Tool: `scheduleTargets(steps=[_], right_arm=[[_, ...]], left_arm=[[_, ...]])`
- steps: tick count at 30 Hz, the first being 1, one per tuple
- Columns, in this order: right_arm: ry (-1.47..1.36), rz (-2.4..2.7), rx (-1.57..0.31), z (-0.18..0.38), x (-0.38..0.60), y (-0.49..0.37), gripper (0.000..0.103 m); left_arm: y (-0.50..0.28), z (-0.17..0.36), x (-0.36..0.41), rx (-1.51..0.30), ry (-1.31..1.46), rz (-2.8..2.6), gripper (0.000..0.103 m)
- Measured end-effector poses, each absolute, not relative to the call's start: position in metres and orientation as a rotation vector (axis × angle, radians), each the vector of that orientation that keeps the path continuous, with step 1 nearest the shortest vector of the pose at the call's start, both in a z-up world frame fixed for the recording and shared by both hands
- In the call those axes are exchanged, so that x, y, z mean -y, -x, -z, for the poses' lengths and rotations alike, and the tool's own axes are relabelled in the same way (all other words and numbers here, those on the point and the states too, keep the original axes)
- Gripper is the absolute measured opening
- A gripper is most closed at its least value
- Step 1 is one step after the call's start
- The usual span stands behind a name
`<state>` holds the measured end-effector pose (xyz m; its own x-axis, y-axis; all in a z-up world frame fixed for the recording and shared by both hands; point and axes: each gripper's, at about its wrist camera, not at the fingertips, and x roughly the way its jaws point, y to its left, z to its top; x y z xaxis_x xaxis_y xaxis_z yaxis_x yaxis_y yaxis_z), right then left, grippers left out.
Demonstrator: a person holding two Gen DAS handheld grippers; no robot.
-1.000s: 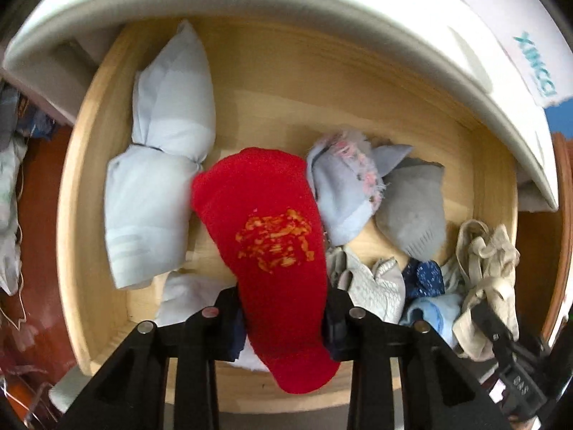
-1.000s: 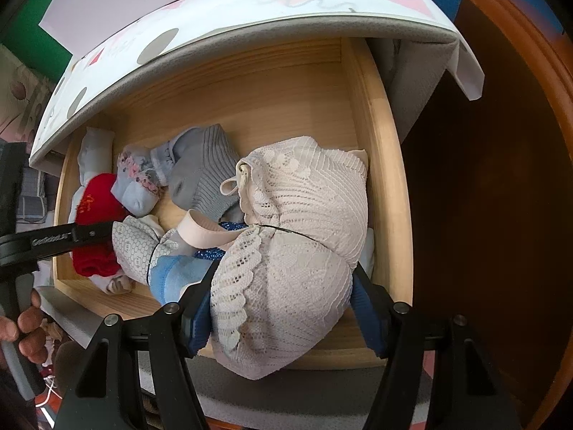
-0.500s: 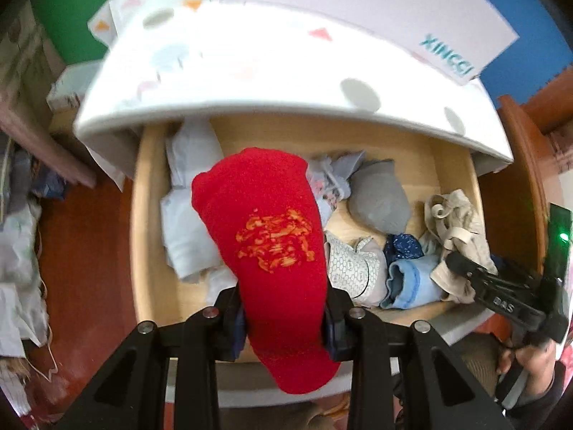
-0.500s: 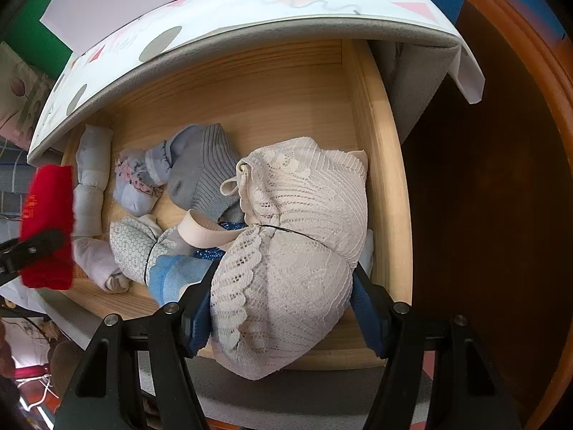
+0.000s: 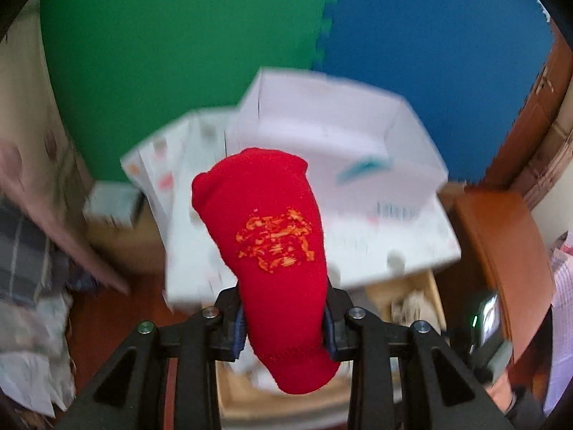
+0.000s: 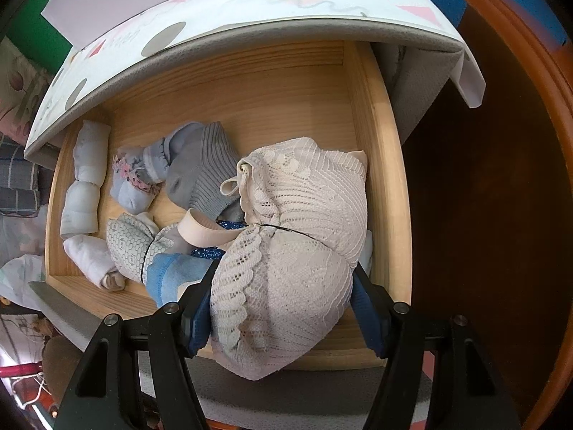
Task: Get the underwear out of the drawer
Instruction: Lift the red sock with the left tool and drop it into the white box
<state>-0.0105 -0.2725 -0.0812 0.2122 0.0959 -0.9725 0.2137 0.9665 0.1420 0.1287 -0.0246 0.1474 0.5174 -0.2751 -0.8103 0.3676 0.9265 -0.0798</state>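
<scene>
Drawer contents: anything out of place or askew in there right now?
Mostly tidy rolled socks, but a loose beige strap trails from the lace bra in the right gripper across the blue garments, so it may snag.

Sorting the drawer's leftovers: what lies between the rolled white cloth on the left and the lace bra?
In the right wrist view, between the rolled white cloth and the lace bra lie a pale blue sock and a grey ribbed sock.

Left claw (image 5: pixel 284 326) and right claw (image 6: pixel 283 308): matte black angular frames, round silver screws on top, blue pads inside the fingers.
</scene>
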Motion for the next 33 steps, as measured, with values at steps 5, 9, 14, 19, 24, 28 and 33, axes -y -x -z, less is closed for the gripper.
scheduleTargets(steps=[5, 9, 14, 19, 24, 28, 33], right_arm=[[-0.262, 0.085, -1.359, 0.081, 0.271, 0.011, 0.063], [-0.265, 0.089, -1.356, 0.081, 0.27, 0.011, 0.063], [-0.246, 0.089, -1.353, 0.08, 0.268, 0.011, 0.063], [-0.261, 0.088, -1.355, 0.08, 0.268, 0.012, 0.063], [-0.244, 0.088, -1.354, 0.08, 0.27, 0.011, 0.063], [-0.244, 0.089, -1.354, 0.08, 0.27, 0.012, 0.063], [-0.249, 0.09, -1.354, 0.081, 0.27, 0.012, 0.063]], left_arm=[[-0.173, -0.19, 0.04, -0.846, -0.113, 0.393, 0.032], [-0.215, -0.205, 0.053, -0.823, -0.109, 0.393, 0.032], [-0.268, -0.203, 0.077, -0.823, -0.094, 0.41, 0.032], [-0.313, -0.163, 0.101, -0.911, -0.165, 0.394, 0.032], [-0.336, -0.129, 0.107, -0.987, -0.146, 0.379, 0.032], [-0.334, -0.102, 0.109, -1.039, -0.198, 0.342, 0.032], [-0.322, -0.09, 0.098, -1.062, -0.172, 0.319, 0.032]])
